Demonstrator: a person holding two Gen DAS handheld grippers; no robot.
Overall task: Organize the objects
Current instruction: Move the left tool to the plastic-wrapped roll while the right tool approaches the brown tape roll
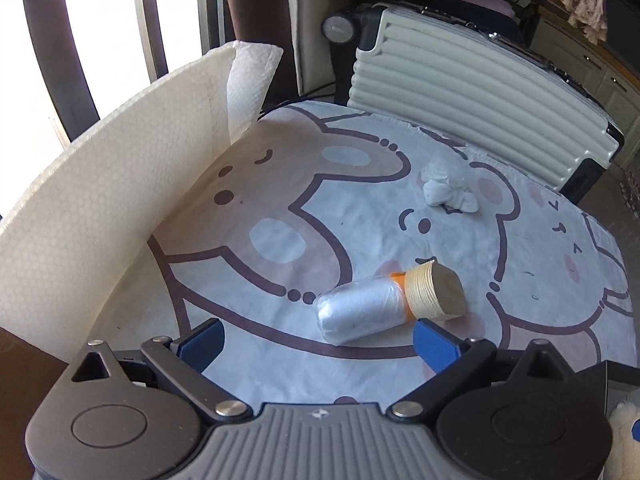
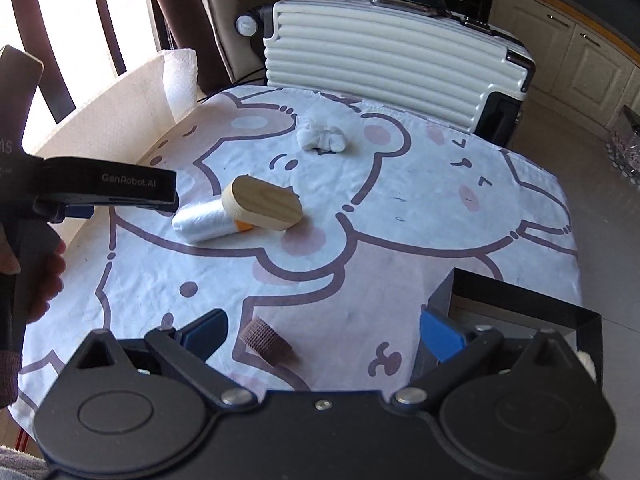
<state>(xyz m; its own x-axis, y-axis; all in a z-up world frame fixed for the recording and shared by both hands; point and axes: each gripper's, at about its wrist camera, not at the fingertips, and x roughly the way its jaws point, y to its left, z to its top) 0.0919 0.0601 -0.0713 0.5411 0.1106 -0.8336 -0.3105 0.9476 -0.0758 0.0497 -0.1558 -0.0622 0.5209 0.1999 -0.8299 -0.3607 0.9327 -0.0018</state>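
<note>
A roll of clear plastic bags with an orange core (image 1: 358, 312) lies on the bear-print tablecloth (image 1: 280, 216), touching a wooden oval block (image 1: 434, 290). My left gripper (image 1: 318, 340) is open and empty, just short of the roll. A crumpled white cloth (image 1: 448, 190) lies farther back. In the right wrist view the roll (image 2: 204, 220), the block (image 2: 262, 208) and the cloth (image 2: 322, 136) show mid-table. My right gripper (image 2: 322, 338) is open and empty above a brown bandage roll (image 2: 266, 340). The left gripper's body (image 2: 100, 192) reaches in from the left.
A white honeycomb-textured board (image 1: 100, 208) stands along the table's left side with a paper towel (image 1: 250, 80) behind it. A white ribbed suitcase (image 2: 380, 52) stands behind the table. A dark open-topped box (image 2: 516, 320) sits at the table's right front edge.
</note>
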